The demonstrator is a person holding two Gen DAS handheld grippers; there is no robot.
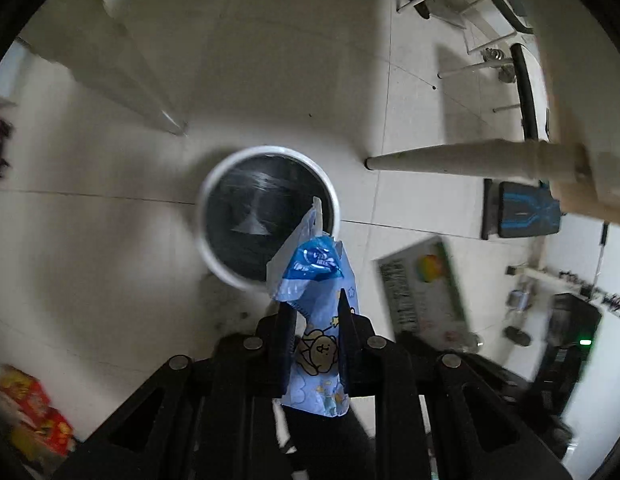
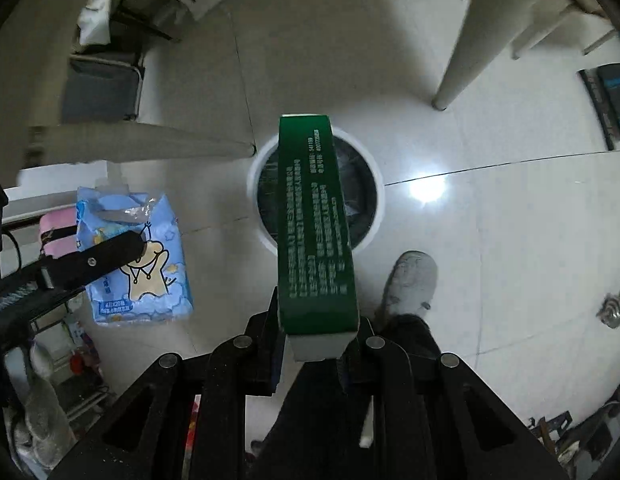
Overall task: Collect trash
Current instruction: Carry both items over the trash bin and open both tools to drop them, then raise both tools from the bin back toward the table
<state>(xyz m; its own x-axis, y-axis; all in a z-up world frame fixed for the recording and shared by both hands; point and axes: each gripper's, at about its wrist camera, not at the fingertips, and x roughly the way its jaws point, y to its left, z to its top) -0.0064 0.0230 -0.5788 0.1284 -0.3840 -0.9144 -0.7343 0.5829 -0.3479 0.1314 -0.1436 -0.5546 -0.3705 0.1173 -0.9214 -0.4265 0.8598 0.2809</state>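
My left gripper (image 1: 314, 312) is shut on a light blue tissue pack wrapper (image 1: 317, 344) with a cartoon bear, together with a crumpled blue wrapper (image 1: 313, 262), above the near rim of a white bin (image 1: 230, 176) with a black liner. The same pack (image 2: 138, 256) and a left finger (image 2: 98, 258) show in the right wrist view. My right gripper (image 2: 317, 320) is shut on a long green carton (image 2: 313, 220), held over the bin (image 2: 373, 224).
Table legs (image 1: 449, 158) (image 2: 465, 40) stand near the bin on the pale tiled floor. A shoe (image 2: 409, 280) is beside the bin. A flat box (image 1: 425, 292) and black devices (image 1: 521, 216) lie to the right. Red snack packs (image 1: 34, 412) lie lower left.
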